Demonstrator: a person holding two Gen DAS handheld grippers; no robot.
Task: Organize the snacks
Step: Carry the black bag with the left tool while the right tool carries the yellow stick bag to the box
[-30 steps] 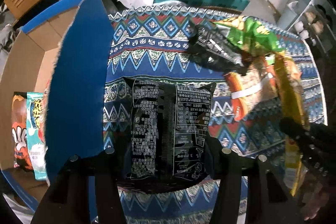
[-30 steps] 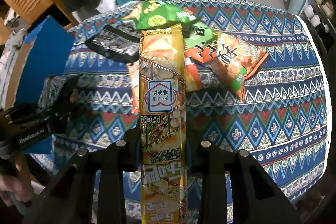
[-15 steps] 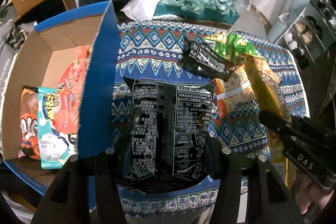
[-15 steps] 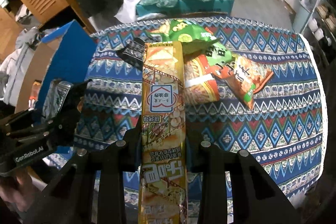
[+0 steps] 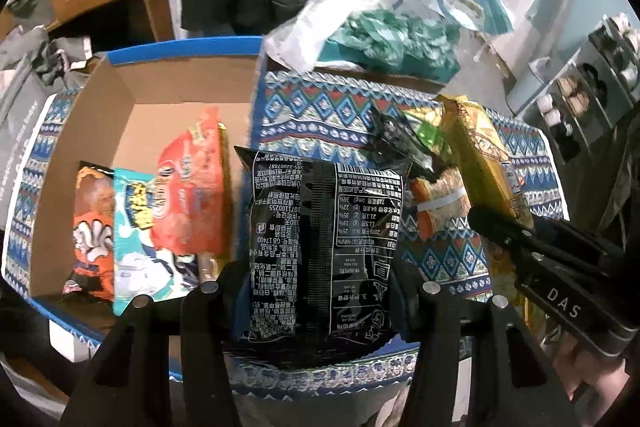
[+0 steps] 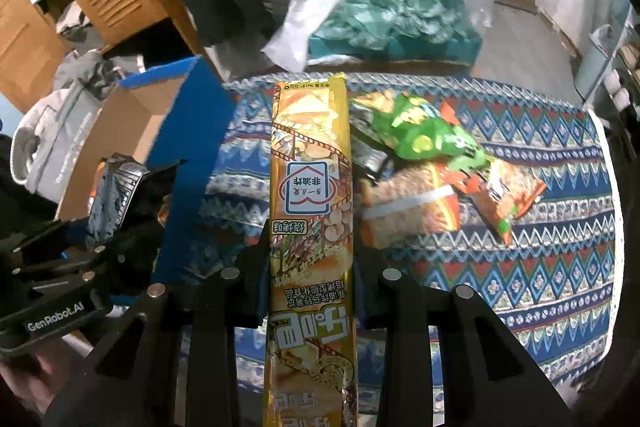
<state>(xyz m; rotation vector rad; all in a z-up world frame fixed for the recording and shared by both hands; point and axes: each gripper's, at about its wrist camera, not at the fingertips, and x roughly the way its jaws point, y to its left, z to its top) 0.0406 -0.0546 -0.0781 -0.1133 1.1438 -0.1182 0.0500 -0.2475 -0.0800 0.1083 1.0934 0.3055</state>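
Both grippers are angled steeply down over the table [image 6: 560,267] with its patterned cloth. The left gripper [image 5: 320,291] has its jaws clamped on the sides of a black snack bag [image 5: 320,247], printed back facing the camera, hanging in the air right by the blue wall of the cardboard box [image 5: 120,115]. Inside that box three packets lie side by side: an orange one [image 5: 90,227], a teal one [image 5: 136,227] and a red one [image 5: 192,187]. The right gripper [image 6: 310,267] is squeezed tight on a long yellow cracker pack [image 6: 310,167], which sticks straight out ahead between the fingers, lifted off the cloth. On the table to its right sit a green bag [image 6: 420,135] and an orange bag [image 6: 508,195], partly overlapping in a loose pile.
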